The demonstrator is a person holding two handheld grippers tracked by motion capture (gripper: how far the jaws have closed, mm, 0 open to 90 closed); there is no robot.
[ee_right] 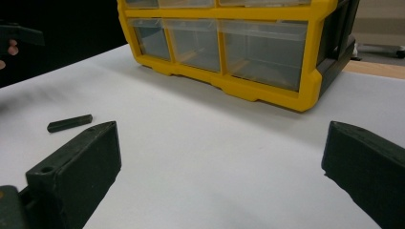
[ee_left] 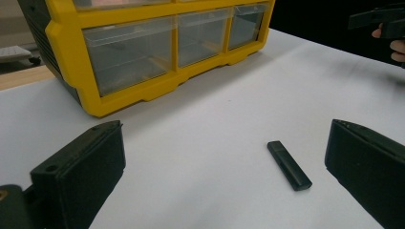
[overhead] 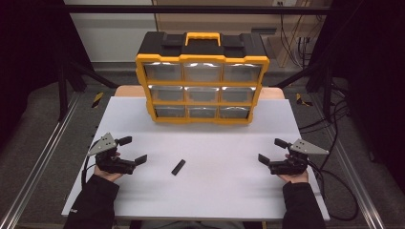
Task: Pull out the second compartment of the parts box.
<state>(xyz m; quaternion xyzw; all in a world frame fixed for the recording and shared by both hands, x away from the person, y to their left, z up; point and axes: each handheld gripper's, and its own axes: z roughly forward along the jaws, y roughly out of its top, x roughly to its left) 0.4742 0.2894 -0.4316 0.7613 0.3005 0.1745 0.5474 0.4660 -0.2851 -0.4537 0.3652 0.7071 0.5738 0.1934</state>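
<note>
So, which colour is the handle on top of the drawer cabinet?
The handle is yellow, set in the black top of the drawer cabinet. It shows best in the high view.

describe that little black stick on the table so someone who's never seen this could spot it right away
Start at the yellow and black drawer organizer standing at the far side of the white table. Come toward the person: the black stick lies flat and alone in front of it, nearer the left gripper than the right gripper. It is small, matte, bar-shaped and touched by nothing.
</note>
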